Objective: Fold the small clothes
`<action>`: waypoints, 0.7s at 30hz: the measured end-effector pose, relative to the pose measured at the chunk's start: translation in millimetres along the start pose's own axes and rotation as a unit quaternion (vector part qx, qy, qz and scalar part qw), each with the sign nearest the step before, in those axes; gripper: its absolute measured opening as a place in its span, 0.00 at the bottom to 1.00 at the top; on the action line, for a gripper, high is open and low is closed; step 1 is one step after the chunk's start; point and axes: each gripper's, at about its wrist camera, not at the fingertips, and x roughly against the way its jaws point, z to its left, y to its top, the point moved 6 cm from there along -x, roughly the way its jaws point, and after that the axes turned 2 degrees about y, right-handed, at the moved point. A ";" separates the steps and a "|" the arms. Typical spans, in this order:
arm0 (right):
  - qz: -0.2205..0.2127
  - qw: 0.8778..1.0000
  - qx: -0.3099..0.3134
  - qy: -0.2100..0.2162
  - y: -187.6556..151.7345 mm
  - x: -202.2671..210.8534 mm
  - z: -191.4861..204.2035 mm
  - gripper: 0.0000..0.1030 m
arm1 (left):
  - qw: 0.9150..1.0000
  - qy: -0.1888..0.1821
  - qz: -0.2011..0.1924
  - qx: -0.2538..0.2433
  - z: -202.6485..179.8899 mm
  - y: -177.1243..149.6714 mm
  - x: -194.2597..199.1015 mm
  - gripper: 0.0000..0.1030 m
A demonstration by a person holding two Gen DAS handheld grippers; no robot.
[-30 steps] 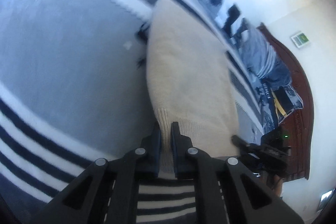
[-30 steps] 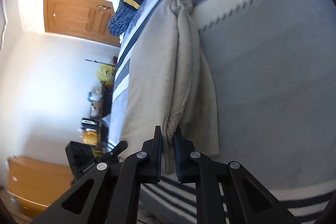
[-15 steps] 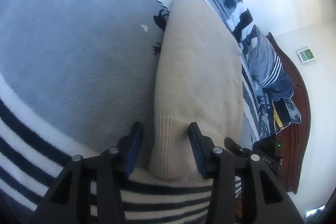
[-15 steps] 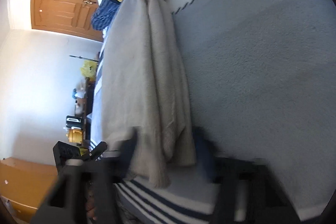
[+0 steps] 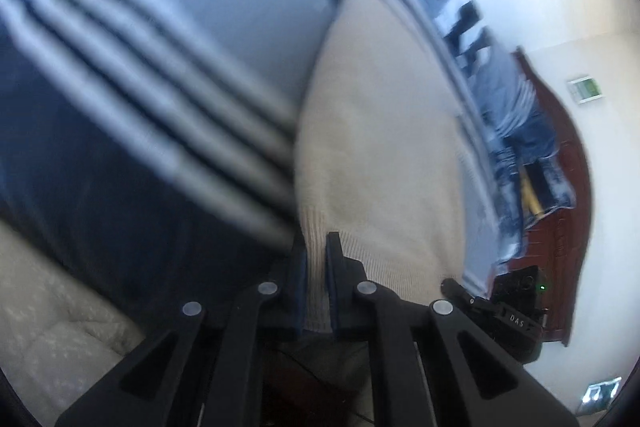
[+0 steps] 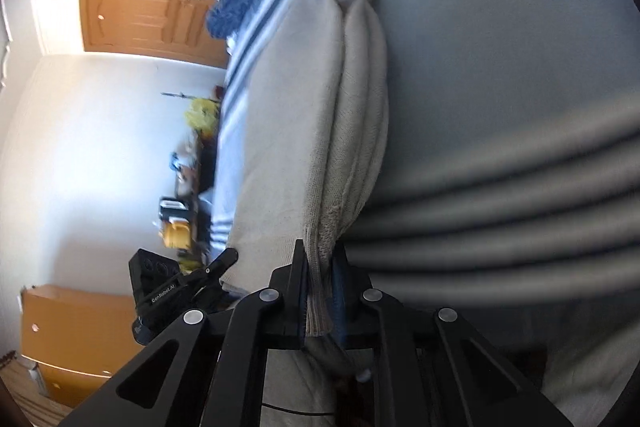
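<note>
I see a cream sweater [image 5: 380, 147], matt ribbed knit; striped blanket [image 6: 500, 87] soft, fuzzy cloth; my grippers' fingers [image 6: 298, 279] matt black plastic; door [image 6: 148, 19] smooth wood.

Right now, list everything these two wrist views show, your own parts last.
sweater: one, cream knit, lying on the blanket, ribbed hem pinched at both near corners.
blanket: one, grey with dark and white stripes, spread over the bed.
pillows: several, blue-and-white print, far end of the bed.
headboard: one, dark red wood, behind the pillows.
door: one, orange wood, on the far wall.
left hand-held gripper: one, black, closing on the sweater hem.
right hand-held gripper: one, black, closing on the bunched hem.
</note>
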 end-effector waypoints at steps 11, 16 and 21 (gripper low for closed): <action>-0.003 0.985 0.072 -0.157 -20.5 -16.9 -21.6 0.13 | 0.982 0.137 -0.033 -0.124 -12.1 -16.1 -10.0 0.16; -0.008 0.977 0.103 -0.188 -30.9 -17.3 -11.3 0.21 | 0.976 0.149 -0.080 -0.135 -18.2 -18.1 19.7 0.48; -0.039 0.974 0.112 -0.190 -41.8 1.8 5.7 0.69 | 0.964 0.165 -0.118 -0.173 -36.8 -43.7 49.3 0.66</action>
